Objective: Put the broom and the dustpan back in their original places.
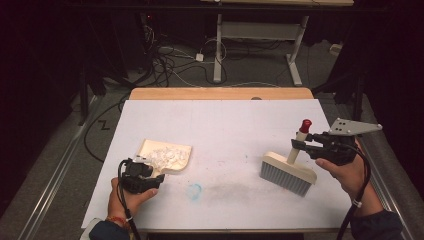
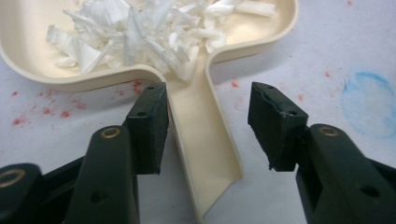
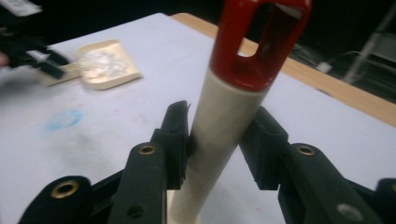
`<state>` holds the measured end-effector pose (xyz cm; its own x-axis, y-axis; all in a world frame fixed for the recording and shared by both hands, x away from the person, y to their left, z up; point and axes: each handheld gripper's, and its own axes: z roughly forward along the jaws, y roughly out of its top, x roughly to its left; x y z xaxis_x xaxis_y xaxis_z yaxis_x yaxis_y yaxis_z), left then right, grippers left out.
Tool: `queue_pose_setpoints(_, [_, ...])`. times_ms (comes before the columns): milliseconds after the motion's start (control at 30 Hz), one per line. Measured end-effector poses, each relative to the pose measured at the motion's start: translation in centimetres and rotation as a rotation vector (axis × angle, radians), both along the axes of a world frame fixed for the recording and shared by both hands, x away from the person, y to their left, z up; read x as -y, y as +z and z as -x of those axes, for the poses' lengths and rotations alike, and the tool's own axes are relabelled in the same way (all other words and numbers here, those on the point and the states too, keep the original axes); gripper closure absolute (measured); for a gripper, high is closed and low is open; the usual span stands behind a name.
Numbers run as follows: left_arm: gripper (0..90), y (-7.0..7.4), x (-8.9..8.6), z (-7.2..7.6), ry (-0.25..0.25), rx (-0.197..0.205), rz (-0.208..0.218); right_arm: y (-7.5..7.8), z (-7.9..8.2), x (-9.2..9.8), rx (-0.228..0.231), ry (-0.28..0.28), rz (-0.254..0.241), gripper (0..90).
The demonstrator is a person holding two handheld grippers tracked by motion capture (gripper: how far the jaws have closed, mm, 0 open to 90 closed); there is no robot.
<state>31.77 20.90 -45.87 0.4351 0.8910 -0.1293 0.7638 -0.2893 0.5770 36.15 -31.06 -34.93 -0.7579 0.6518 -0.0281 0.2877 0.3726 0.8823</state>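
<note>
Fingers of the left gripper (image 1: 151,174) stand apart at the near end of the cream dustpan (image 1: 167,156), which lies on the white table cover (image 1: 225,125) towards its left side with a heap of white paper shreds (image 1: 164,154) in it, while the right gripper (image 1: 299,145) has its fingers around the cream handle of the brush (image 1: 289,171), whose grey bristles rest on the cover towards the right and whose red cap (image 1: 305,124) points up. In the left gripper view the left gripper (image 2: 208,126) has its jaws spread to either side of the dustpan (image 2: 205,135) handle, with clear gaps between pads and handle, and the shreds (image 2: 140,32) are piled in the pan beyond; red specks and a blue smudge (image 2: 369,105) mark the cover. In the right gripper view the right gripper (image 3: 219,140) has its pads close against the brush (image 3: 219,135) handle just below the red cap (image 3: 257,42); whether they still press on it cannot be told. Farther off to the left lies the dustpan (image 3: 105,65).
</note>
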Motion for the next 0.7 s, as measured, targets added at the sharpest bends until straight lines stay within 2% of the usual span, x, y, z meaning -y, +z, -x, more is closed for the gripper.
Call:
queue_pose_setpoints(67, [47.6, 0.0, 0.0, 0.3, -0.022, -0.004, -0.001, -0.2, -0.6, -0.2, 0.005, -0.022, -0.002, 62.8])
queue_pose_setpoints(167, [47.7, 0.1, 0.0, 0.8, -0.054, 0.017, 0.001, -0.4, -1.5, -0.7, 0.011, -0.058, 0.001, 61.4])
queue_pose_setpoints(233, [47.9, 0.2, 0.2, 1.1, -0.085, 0.025, -0.006, -0.6, -2.2, -1.2, 0.019, -0.09, 0.016, 60.9])
queue_pose_setpoints(300, [46.4, 0.4, 0.3, 1.3, -0.093, 0.048, -0.021, -0.8, -2.8, -1.6, 0.025, -0.111, 0.019, 60.0])
queue_pose_setpoints(400, [44.0, 0.8, -0.1, 1.6, -0.11, 0.102, -0.007, -1.2, -3.9, -2.2, 0.024, -0.154, 0.024, 59.6])
queue_pose_setpoints(533, [38.7, 1.0, -0.3, 2.1, -0.118, 0.186, 0.0, -1.8, -5.1, -2.8, 0.03, -0.214, 0.055, 58.6])
queue_pose_setpoints(600, [36.2, 1.1, -0.2, 2.4, -0.125, 0.218, -0.023, -2.1, -5.6, -2.8, 0.032, -0.255, 0.068, 57.9])
queue_pose_setpoints(633, [35.8, 1.1, -0.1, 2.6, -0.131, 0.251, -0.032, -2.2, -5.7, -2.8, 0.033, -0.264, 0.069, 57.8])
queue_pose_setpoints(700, [30.5, 1.0, 0.1, 2.8, -0.135, 0.286, -0.053, -2.4, -6.1, -2.6, 0.029, -0.283, 0.057, 57.2])
